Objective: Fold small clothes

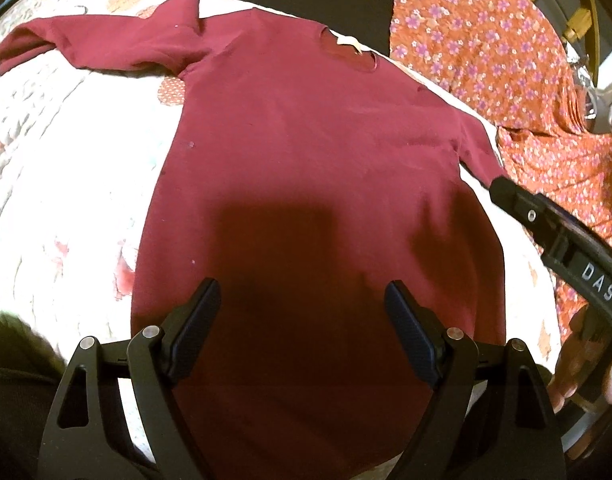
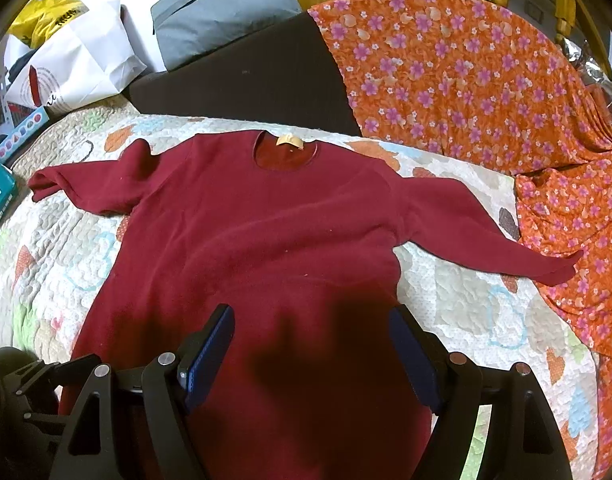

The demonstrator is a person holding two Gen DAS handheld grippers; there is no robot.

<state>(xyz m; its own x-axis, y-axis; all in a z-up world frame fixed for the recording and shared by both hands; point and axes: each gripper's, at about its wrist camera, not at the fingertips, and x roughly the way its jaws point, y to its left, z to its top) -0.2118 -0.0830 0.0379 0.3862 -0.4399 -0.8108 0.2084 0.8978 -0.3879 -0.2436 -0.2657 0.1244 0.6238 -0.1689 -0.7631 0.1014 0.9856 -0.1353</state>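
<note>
both grippers, l [image 1: 301,300] & r [image 2: 312,328], hover wide, empty, over maroon shirt [image 2: 241,240].

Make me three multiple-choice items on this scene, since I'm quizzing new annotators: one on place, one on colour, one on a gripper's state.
1. What does the shirt lie on?
A. A patterned quilt
B. A wooden floor
C. A metal tray

2. What colour is the shirt?
A. Navy
B. Dark red
C. Green

3. How do the left gripper and right gripper stand?
A. Both shut on a sleeve
B. One shut, one open
C. Both open, holding nothing

Key: 1 A, the quilt shows around it; 2 B, maroon in both views; 3 C, fingers apart above the cloth.
</note>
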